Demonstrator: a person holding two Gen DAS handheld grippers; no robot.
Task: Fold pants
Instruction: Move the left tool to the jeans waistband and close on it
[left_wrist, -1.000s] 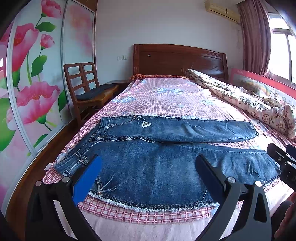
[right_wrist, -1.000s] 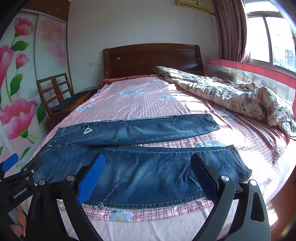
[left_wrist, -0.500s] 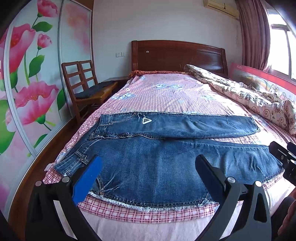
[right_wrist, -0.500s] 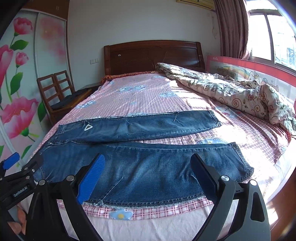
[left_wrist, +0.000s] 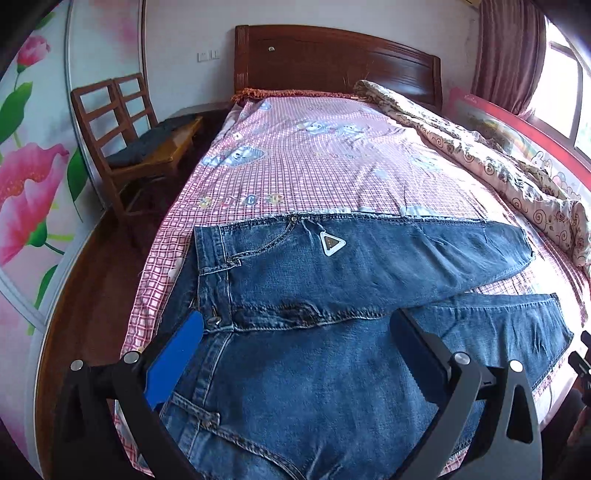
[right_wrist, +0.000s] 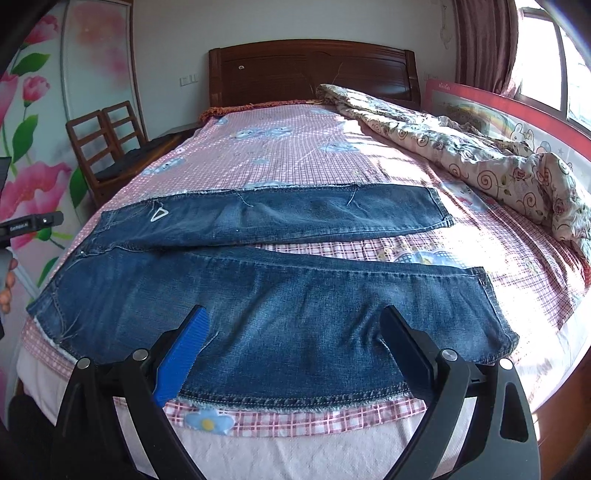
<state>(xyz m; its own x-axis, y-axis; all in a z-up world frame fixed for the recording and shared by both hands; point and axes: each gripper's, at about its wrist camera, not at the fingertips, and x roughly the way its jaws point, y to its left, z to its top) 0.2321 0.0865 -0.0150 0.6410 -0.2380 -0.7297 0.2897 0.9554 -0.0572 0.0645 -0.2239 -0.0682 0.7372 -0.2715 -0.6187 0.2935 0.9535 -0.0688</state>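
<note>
No folds yet — jeans (right_wrist: 273, 306) lie flat across the bed's (right_wrist: 295, 147) foot, legs splayed apart. Left gripper (left_wrist: 295, 354) and right gripper (right_wrist: 291, 343) hover above, fingers spread, holding nothing — whole fold remains.

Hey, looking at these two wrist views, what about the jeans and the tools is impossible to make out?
- Jeans: near waist edge cut off by the left wrist view's bottom edge and the left tool.
- Triangular tag: too small to read in the right wrist view.
- Right tool: open above the near leg; contact with the denim unclear.
</note>
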